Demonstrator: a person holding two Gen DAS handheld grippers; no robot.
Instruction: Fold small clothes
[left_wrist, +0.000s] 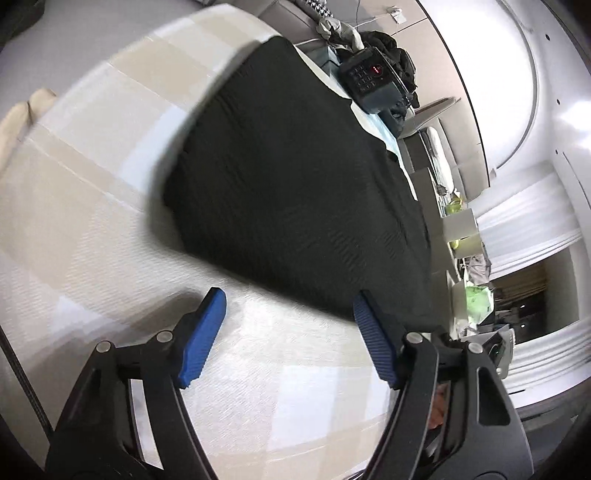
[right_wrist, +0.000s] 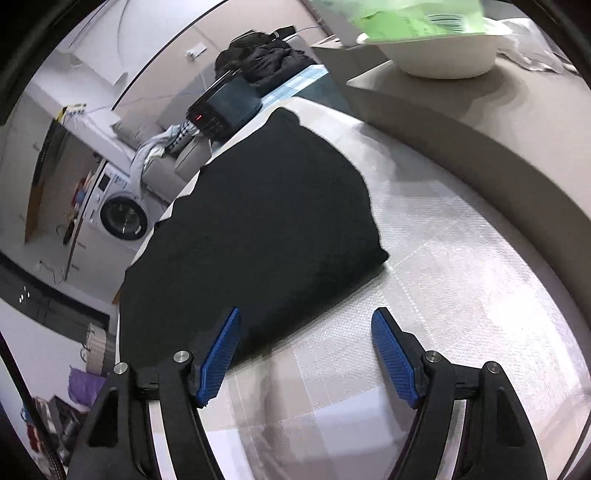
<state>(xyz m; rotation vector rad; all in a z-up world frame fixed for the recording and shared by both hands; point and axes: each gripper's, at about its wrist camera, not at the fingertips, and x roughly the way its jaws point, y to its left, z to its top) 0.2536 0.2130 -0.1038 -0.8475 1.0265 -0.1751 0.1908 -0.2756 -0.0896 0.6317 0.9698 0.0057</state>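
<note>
A black garment (left_wrist: 295, 177) lies folded flat on a pale checked tablecloth (left_wrist: 92, 177). In the left wrist view my left gripper (left_wrist: 290, 295) is open and empty, its blue pads (left_wrist: 203, 336) just short of the garment's near edge. In the right wrist view the same garment (right_wrist: 258, 221) lies ahead and to the left. My right gripper (right_wrist: 306, 315) is open and empty, its left pad (right_wrist: 219, 356) over the garment's near edge and its right pad over the cloth (right_wrist: 461, 277).
A dark device with a keypad and red light (left_wrist: 369, 83) (right_wrist: 221, 107) sits past the garment's far end, beside a heap of dark clothes (right_wrist: 258, 59). A white bowl (right_wrist: 439, 55) stands on a grey ledge. A washing machine (right_wrist: 118, 206) stands beyond the table's left edge.
</note>
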